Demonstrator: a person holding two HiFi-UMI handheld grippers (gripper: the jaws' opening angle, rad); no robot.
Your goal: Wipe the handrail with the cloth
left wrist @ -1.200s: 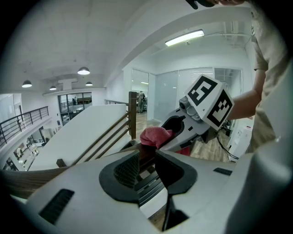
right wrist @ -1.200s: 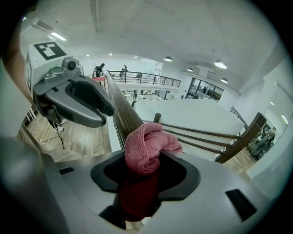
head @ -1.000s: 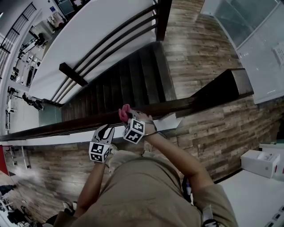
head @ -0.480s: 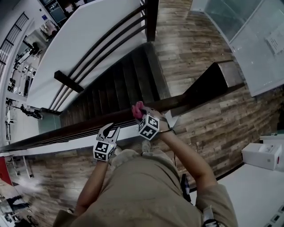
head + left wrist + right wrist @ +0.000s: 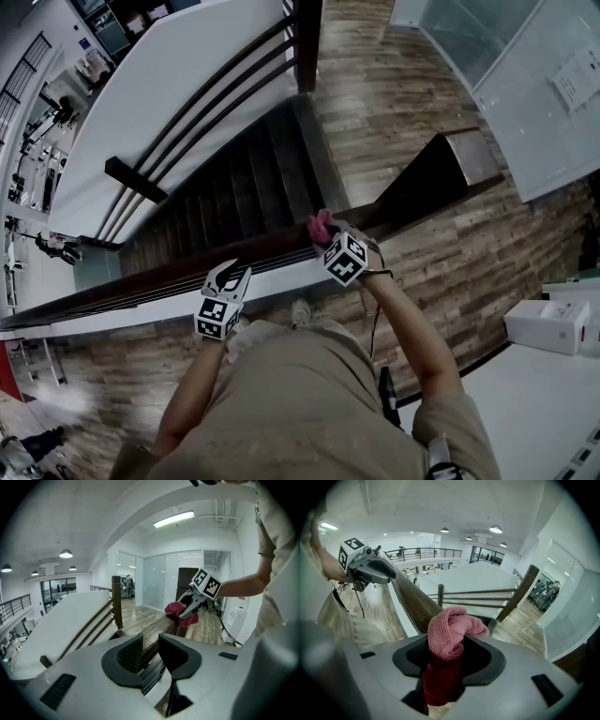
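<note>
A dark wooden handrail runs from lower left up to the right. My right gripper is shut on a bunched pink cloth, which sits on the rail's top. In the right gripper view the cloth fills the jaws and covers the rail. My left gripper is further left on the same rail. Its jaws stand partly apart, and the rail shows in the gap without being clamped. From there the right gripper and cloth are visible ahead.
Beyond the rail a dark staircase drops away, with a barred railing and a post on its far side. A white box lies on the floor at the right. Glass walls stand at the top right.
The right gripper has slid to the right along the handrail with the cloth, widening its gap from the left gripper. The left gripper has shifted slightly the same way.
</note>
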